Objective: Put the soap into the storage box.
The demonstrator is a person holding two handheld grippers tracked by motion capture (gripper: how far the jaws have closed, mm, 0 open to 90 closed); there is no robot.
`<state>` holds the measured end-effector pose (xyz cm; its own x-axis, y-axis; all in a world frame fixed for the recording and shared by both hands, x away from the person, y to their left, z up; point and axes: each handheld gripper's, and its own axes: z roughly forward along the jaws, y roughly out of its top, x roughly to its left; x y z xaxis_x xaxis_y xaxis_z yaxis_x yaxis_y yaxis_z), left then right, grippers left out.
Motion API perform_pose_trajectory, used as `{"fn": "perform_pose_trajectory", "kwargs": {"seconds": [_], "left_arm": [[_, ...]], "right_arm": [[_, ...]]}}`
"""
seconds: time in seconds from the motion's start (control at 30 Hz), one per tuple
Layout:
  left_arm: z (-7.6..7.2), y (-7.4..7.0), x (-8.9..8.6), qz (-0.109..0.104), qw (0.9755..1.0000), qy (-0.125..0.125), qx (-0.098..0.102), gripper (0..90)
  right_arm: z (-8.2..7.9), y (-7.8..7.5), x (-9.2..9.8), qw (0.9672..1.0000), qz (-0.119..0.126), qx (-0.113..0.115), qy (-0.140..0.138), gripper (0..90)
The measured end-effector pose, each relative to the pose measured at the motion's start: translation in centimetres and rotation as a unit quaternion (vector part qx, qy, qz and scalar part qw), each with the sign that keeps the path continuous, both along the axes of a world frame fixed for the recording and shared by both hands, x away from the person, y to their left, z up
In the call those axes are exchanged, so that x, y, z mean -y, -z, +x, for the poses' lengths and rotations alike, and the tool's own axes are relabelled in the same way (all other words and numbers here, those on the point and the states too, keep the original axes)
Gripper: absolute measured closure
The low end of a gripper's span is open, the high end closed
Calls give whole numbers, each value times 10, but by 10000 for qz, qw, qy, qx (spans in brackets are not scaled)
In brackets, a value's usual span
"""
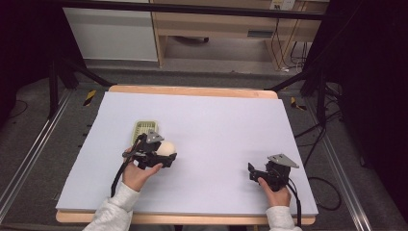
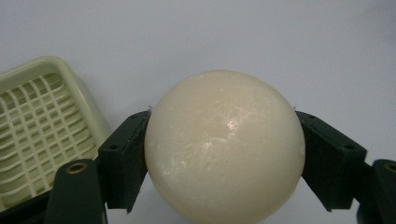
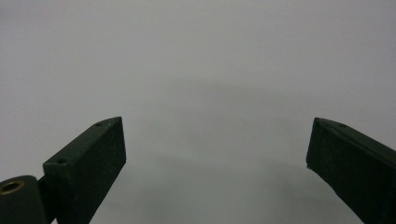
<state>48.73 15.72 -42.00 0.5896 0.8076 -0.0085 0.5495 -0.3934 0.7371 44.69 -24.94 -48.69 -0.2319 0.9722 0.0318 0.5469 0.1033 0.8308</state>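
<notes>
— High view first: what is seen left of centre?

— A cream ball is pinched by the left gripper above the pale sheet, just right of a pale green slotted tray that is partly hidden behind the gripper.

— How is the grip shown up close?

— In the left gripper view the ball is pressed at both flanks by the black jaws in the lower middle of the frame; the tray is seen at the left edge.

— And the right gripper?

— It is held at the lower right of the high view. In the right gripper view its jaws are spread wide over bare sheet, with nothing between them.
</notes>
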Motion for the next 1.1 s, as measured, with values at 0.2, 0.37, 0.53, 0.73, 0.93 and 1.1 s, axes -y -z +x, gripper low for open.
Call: {"fn": "perform_pose_trajectory", "kwargs": {"seconds": [0.2, 0.37, 0.53, 0.73, 0.93, 1.1], "left_arm": [[5, -1, -11, -27, 9999, -167, 6, 244], [8, -1, -18, -37, 9996, -279, 15, 244], [12, -3, -25, -80, 9992, -378, 31, 244], [17, -4, -35, -118, 9986, -517, 38, 243], [22, -5, -43, -135, 9978, -643, 54, 244], [28, -4, -51, -102, 9970, -767, 58, 243]], "right_arm": [[0, 0, 0, 10000, 4, 0, -5, 52], [0, 0, 0, 10000, 6, 0, -1, 52], [0, 0, 0, 10000, 2, -1, -6, 52], [0, 0, 0, 10000, -1, 0, -4, 52], [0, 0, 0, 10000, -2, -4, -13, 52], [0, 0, 0, 10000, 1, -6, -8, 52]]}}
